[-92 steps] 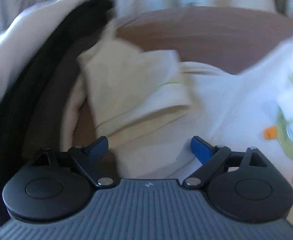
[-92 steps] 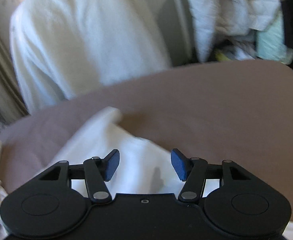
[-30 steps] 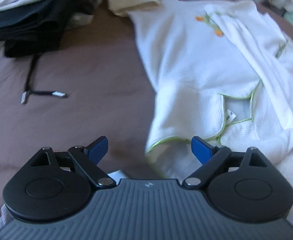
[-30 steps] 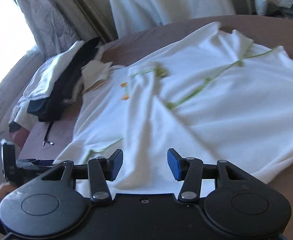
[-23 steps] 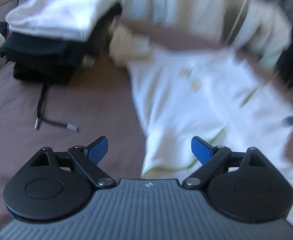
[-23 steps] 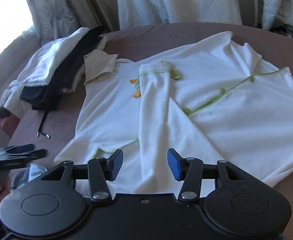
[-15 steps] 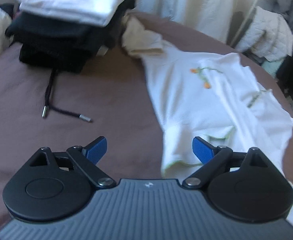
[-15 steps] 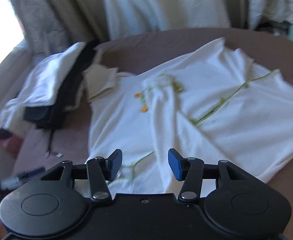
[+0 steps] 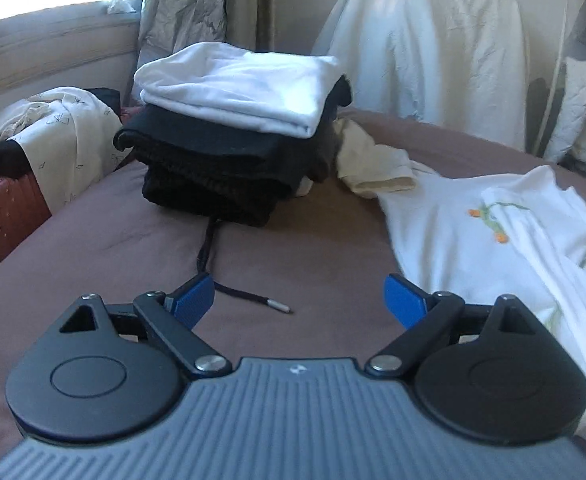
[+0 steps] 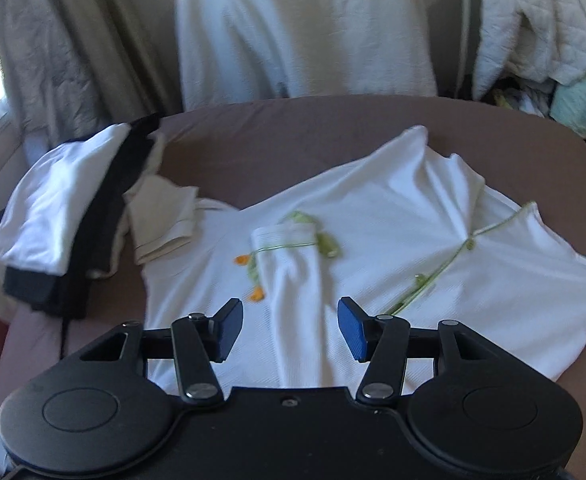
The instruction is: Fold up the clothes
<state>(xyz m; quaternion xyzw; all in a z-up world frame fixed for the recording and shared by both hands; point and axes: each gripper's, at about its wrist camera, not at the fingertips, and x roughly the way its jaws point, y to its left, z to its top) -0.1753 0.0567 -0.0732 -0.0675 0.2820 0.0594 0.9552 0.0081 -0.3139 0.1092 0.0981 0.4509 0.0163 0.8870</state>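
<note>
A white garment (image 10: pixel 393 240) with green piping lies spread on the brown bed (image 10: pixel 293 132), covering most of the right half of the sheet and reaching toward its far right corner. One sleeve (image 10: pixel 293 276) is folded in across the chest, its green-edged cuff lying beside a small orange and green embroidered motif (image 10: pixel 253 276). From the left wrist view the same garment (image 9: pixel 493 248) runs along the right side of the bed.

The left gripper (image 9: pixel 299 300) hangs above bare sheet near the front edge, its blue pads spread wide with nothing between them. The right gripper (image 10: pixel 289 328) hovers over the folded sleeve, jaws parted and gripping nothing — the cloth below lies flat and apart from the pads.

At the far left corner of the bed stands a stack of folded clothes (image 9: pixel 237 140): white pieces on top, black ones beneath. A black drawstring (image 9: pixel 229 280) with a metal tip trails from the stack across the sheet toward the left gripper. A cream cloth (image 9: pixel 373 164), loosely folded, lies between the stack and the white garment, touching the garment's near shoulder as far as the blur allows. Off the left edge of the bed a red suitcase (image 9: pixel 5 212) carries a patterned cloth — and a pale garment (image 9: pixel 425 52) hangs behind the far edge.
</note>
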